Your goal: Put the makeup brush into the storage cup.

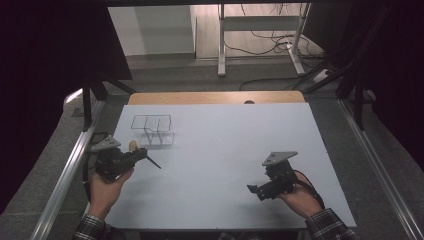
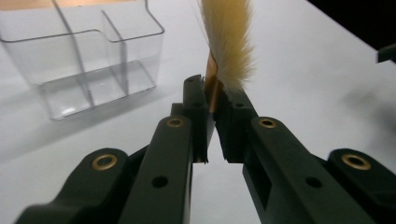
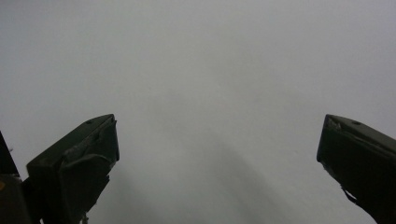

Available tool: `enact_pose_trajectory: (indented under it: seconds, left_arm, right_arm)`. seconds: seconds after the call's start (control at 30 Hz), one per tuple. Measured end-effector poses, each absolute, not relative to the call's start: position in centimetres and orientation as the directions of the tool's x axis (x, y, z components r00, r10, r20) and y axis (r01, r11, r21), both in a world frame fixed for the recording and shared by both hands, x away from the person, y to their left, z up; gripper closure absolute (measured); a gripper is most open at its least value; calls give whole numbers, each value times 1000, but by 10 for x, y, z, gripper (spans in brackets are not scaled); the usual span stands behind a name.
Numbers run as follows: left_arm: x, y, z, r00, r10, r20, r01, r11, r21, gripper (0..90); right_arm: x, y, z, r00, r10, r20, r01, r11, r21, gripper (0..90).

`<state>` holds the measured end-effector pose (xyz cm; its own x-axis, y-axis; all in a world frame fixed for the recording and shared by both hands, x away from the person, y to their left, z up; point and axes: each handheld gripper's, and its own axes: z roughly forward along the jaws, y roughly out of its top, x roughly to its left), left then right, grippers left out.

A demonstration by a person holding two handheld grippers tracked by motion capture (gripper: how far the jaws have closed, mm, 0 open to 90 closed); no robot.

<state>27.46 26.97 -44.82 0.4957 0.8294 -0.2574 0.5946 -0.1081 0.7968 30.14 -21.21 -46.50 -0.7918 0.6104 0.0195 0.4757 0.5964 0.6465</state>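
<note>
My left gripper (image 1: pixel 142 156) is shut on a brush (image 1: pixel 133 146) at the table's left side. In the left gripper view the jaws (image 2: pixel 212 93) pinch the brush's copper ferrule, and its cream bristles (image 2: pixel 229 42) stand up past the tips. The brush's thin black handle (image 1: pixel 155 164) sticks out to the right and down. A clear plastic organizer (image 1: pixel 152 130) with dividers stands just beyond the gripper, seen close up as the clear organizer (image 2: pixel 88 60). My right gripper (image 1: pixel 255 191) hovers at the lower right, open, with nothing between its pads (image 3: pixel 84 154).
The white table surface (image 1: pixel 225 140) has a wooden strip (image 1: pixel 215 97) along its far edge. Metal rails (image 1: pixel 65 175) run down both sides. A desk frame and cables (image 1: pixel 260 45) stand on the floor beyond.
</note>
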Motion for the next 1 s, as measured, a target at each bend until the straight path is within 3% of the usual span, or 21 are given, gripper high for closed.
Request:
enact_pose_trajectory:
  seconds: [1.0]
  left_arm:
    - [274, 300, -447, 415, 885, -211, 596, -90, 798, 834]
  right_arm:
    - [284, -278, -469, -701, 713, 12, 564, 544, 622, 0]
